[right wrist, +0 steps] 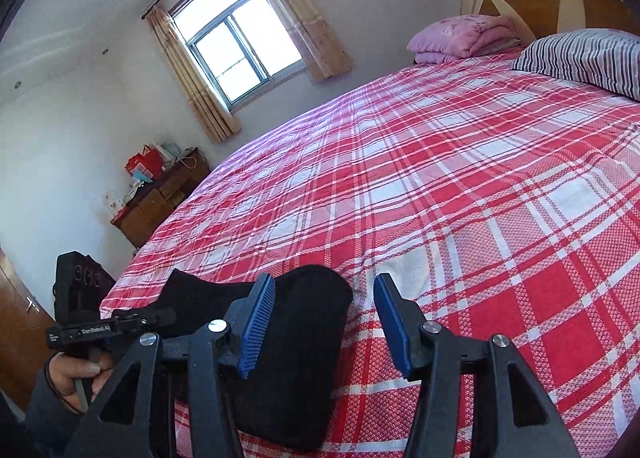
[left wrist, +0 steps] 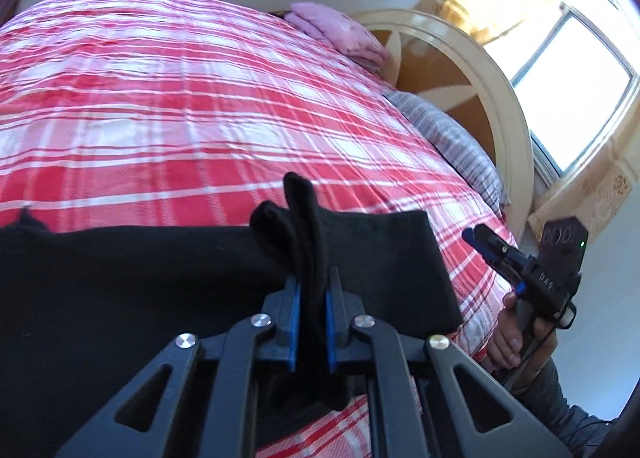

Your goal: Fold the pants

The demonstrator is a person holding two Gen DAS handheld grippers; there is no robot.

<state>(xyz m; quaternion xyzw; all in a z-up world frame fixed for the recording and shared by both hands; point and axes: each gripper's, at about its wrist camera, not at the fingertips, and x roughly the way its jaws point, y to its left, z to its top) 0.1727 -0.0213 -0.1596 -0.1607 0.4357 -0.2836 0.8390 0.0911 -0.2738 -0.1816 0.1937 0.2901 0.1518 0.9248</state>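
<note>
Black pants (left wrist: 120, 298) lie along the near edge of a bed with a red and white plaid cover (left wrist: 200, 106). My left gripper (left wrist: 312, 286) is shut on a bunched fold of the pants, which sticks up between its blue pads. My right gripper (right wrist: 324, 290) is open and empty, just above the bed; the folded end of the pants (right wrist: 296, 358) lies by its left finger. The right gripper also shows in the left wrist view (left wrist: 486, 240), to the right of the pants. The left gripper shows in the right wrist view (right wrist: 132, 318) at lower left.
A striped pillow (right wrist: 588, 58) and a folded pink blanket (right wrist: 460, 38) lie near the rounded headboard (left wrist: 472, 70). A wooden cabinet with clutter (right wrist: 160, 194) stands beyond the bed's far side, under a curtained window (right wrist: 236, 46).
</note>
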